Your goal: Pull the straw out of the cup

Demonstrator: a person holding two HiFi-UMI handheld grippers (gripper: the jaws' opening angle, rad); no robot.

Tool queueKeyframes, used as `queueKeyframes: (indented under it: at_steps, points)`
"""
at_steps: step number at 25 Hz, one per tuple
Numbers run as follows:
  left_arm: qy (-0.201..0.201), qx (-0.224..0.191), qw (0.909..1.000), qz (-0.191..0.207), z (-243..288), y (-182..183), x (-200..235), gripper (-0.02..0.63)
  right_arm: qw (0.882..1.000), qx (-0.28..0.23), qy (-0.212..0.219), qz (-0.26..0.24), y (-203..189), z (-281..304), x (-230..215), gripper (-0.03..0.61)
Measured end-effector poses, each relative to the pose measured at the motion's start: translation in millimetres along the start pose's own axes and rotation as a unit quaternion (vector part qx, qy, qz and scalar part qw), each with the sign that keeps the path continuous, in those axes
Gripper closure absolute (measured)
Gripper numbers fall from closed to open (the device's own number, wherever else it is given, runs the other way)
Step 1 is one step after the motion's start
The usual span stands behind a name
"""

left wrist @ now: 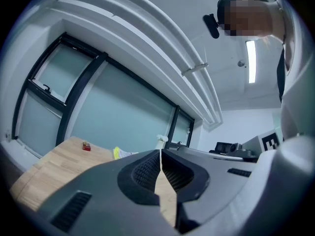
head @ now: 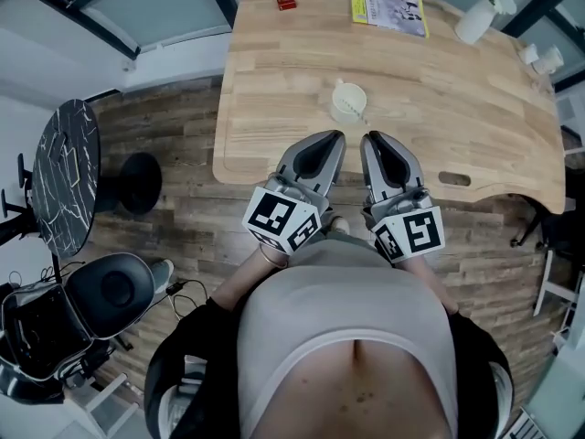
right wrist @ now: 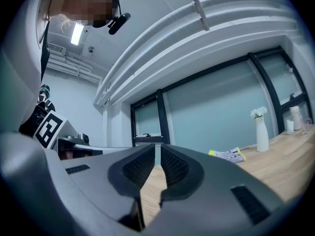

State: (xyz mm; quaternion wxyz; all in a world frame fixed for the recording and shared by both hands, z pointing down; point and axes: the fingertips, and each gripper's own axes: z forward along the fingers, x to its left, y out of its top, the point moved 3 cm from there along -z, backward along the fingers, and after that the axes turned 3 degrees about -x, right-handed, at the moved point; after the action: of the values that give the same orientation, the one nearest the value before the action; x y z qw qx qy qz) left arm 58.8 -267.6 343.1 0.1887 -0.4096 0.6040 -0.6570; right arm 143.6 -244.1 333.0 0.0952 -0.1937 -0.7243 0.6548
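Both tongs point level across the near edge of the light wooden desk (head: 274, 108), side by side and held close to the person's body. The left tongs (head: 331, 138) are pressed together with nothing between them, and the right tongs (head: 373, 139) are likewise closed and empty.

The small pale round cup (head: 348, 101) stands upright on the desk just ahead of the two tips, between the lines they point along. It looks a shade nearer the left tongs, though either could reach it with a short push forward. Neither gripper view shows the cup, since the closed jaws block the low middle of each picture.

The straw is too small to read with certainty from the head view. A thin pale bit at the cup's near rim, on the side toward the right tongs, may be it. If so, the right tongs would probably have the cleaner line, and they must open first.
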Motion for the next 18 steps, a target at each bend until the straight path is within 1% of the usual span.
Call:
queueKeyframes:
  at_steps: [6,7,9,10,18]
  points:
    - [0.025,0.006,0.9997,-0.003,-2.8,-4.9,8.6,0.6,1.0,0.008,0.016,-0.002,-9.9,10.6,-4.2,0.538]
    - [0.027,0.006,0.9996,-0.003,-3.4,-5.0,9.0,0.599,1.0,0.01,0.018,-0.002,-11.4,12.3,-5.6,0.525]
    - [0.032,0.006,0.9995,-0.002,-4.7,-5.3,9.7,0.598,1.0,0.015,0.02,-0.002,-14.9,15.8,-8.9,0.441]
    - [0.035,0.006,0.9994,-0.002,-5.6,-5.6,10.3,0.599,1.0,0.017,0.022,-0.003,-16.7,17.6,-10.3,0.428]
    - [0.062,0.014,0.998,-0.002,-16.4,-10.6,15.5,0.599,0.999,0.034,0.023,-0.005,-36.3,24.8,-18.2,0.41]
